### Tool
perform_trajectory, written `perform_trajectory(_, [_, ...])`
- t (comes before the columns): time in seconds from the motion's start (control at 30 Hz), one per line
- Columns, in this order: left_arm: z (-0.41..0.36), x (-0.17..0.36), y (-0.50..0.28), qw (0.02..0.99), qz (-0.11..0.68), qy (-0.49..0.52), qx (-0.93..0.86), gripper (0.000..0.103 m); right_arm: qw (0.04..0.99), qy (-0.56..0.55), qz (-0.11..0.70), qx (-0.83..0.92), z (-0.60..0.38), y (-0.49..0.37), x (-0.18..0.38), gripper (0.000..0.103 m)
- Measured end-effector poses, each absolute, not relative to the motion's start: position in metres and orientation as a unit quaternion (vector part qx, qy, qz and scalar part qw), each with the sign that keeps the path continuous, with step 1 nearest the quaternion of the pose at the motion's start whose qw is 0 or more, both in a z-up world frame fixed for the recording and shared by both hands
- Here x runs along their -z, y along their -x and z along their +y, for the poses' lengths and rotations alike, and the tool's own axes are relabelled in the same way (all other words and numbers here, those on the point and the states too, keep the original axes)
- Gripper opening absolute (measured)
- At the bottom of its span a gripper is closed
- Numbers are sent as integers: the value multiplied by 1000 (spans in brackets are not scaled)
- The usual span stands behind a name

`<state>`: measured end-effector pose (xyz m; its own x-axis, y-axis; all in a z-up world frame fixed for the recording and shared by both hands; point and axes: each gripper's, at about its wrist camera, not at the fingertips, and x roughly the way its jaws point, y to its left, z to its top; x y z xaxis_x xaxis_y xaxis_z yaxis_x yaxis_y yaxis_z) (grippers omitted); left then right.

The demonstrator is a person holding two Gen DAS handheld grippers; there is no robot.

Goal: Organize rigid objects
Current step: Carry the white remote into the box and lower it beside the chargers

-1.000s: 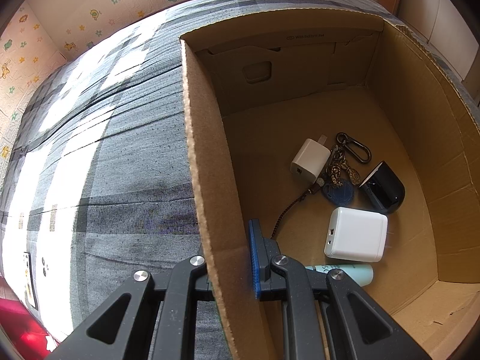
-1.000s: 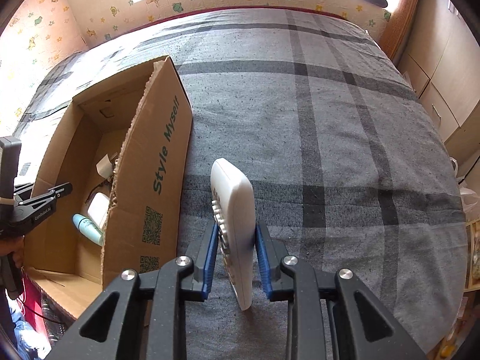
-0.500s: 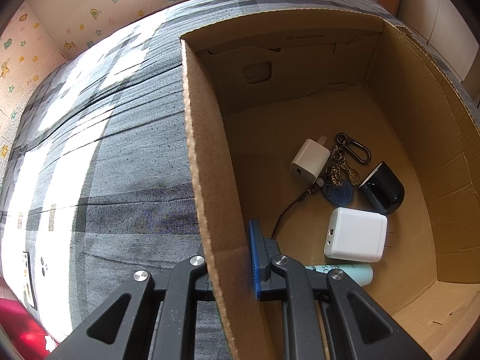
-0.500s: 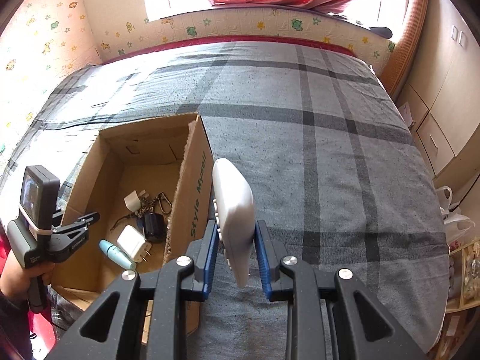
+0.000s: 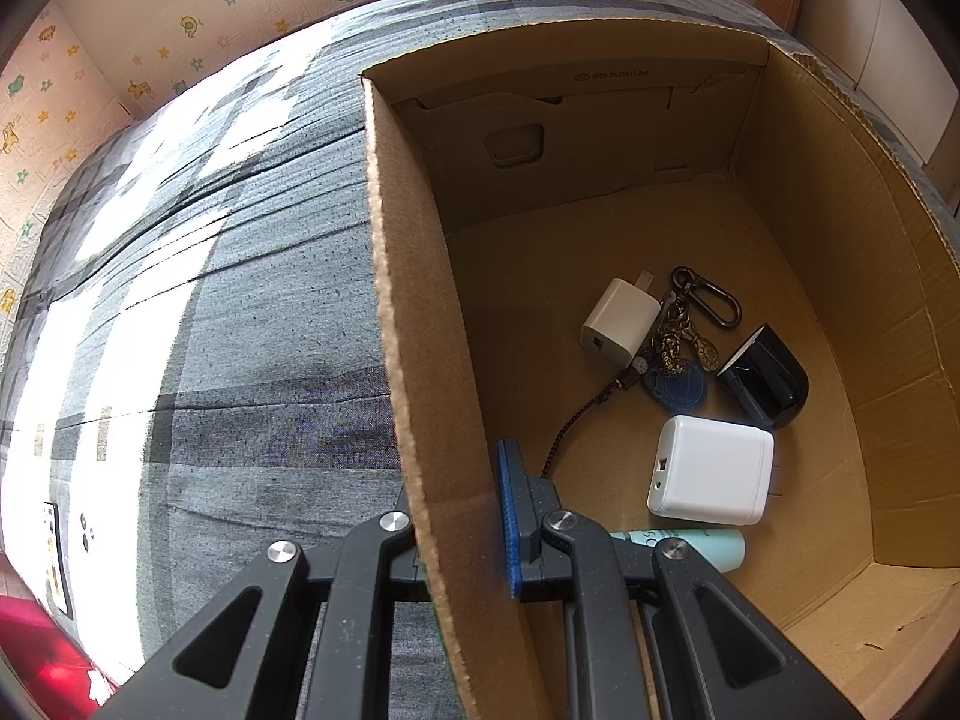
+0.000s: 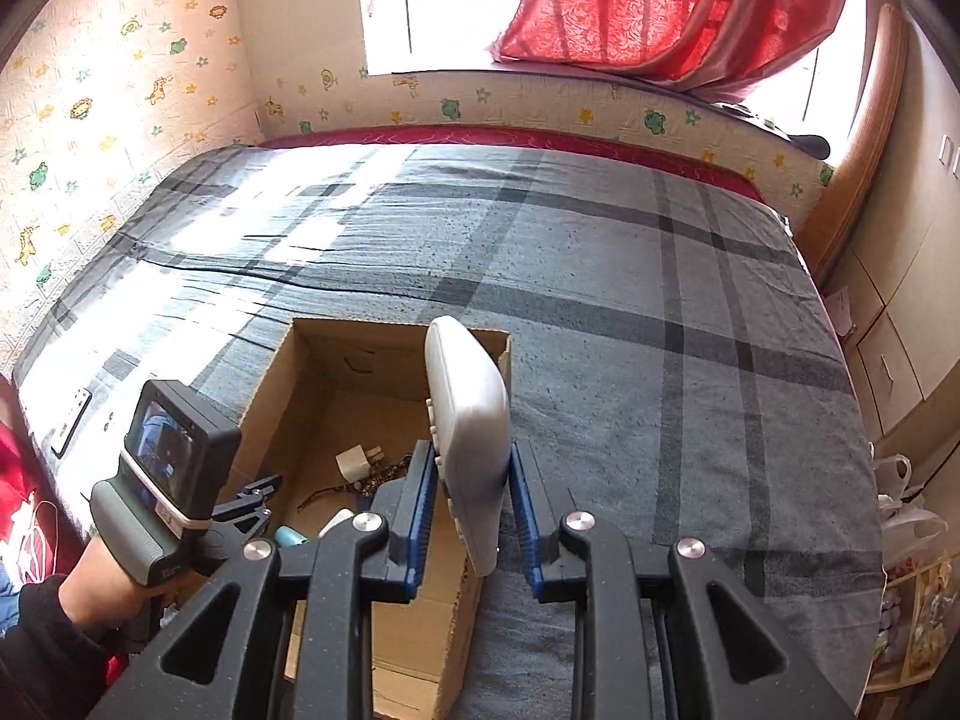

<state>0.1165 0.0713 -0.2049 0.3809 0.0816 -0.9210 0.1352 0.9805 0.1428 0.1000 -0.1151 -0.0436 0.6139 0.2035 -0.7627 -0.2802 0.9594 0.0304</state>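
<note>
My right gripper [image 6: 468, 516] is shut on a white remote control [image 6: 467, 420], held on edge in the air above the right wall of the open cardboard box [image 6: 288, 360]. My left gripper [image 5: 456, 516] is shut on the box's left wall [image 5: 414, 360], one finger inside, one outside. Inside the box lie a small white charger [image 5: 618, 324], a large white charger [image 5: 711, 471], a keychain with a blue tag [image 5: 684, 348], a black case [image 5: 765, 375] and a teal tube [image 5: 702, 543].
The box sits on a bed with a grey plaid sheet [image 6: 630, 300]. A small white device [image 6: 72, 414] lies near the bed's left edge. Wooden cabinets [image 6: 900, 330] stand to the right; patterned wall panels and a window with a red curtain [image 6: 660, 12] are behind.
My right gripper has risen with the remote and moved left, from beside the box to above its right wall. The left gripper has stayed clamped on the box wall.
</note>
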Motion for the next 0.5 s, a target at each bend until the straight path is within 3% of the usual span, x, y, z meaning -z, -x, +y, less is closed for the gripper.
perform_trajectory(0.5, [70,204,-117,825,556,-99,15,14,882,63,432,-176,-65,-98,57,25])
